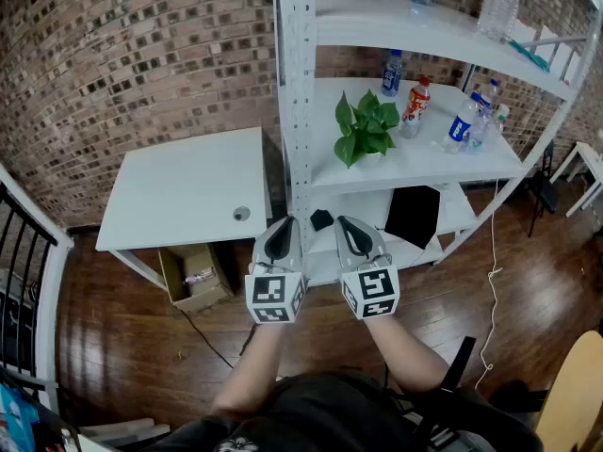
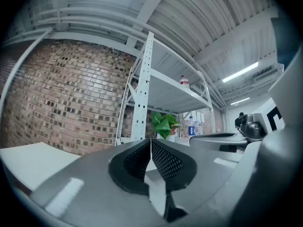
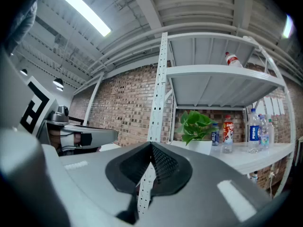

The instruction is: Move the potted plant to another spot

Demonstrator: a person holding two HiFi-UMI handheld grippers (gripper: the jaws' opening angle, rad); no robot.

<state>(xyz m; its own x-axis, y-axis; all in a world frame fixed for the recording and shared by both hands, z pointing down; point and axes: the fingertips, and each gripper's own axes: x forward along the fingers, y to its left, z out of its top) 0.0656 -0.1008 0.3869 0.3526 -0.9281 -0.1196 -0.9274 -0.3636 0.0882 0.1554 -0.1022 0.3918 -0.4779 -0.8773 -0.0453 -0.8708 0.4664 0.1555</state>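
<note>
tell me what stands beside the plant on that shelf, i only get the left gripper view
observer: Right of the plant stands a red-labelled bottle, then bottles with blue labels.
operator: is my other hand holding anything
observer: No. On the right gripper the fingers are together, nothing between them.
operator: anything down low on the left
observer: A cardboard box sits under the white table.

This is a bare industrial workroom or lab: a tall white perforated-steel shelving rack [image 1: 294,111] stands against a reddish-brown brick wall [image 1: 141,55]. Left of the rack sits a plain white rectangular table [image 1: 184,191]; above it runs a ribbed grey metal ceiling [image 3: 199,4] with a long fluorescent tube light [image 3: 85,11].
</note>
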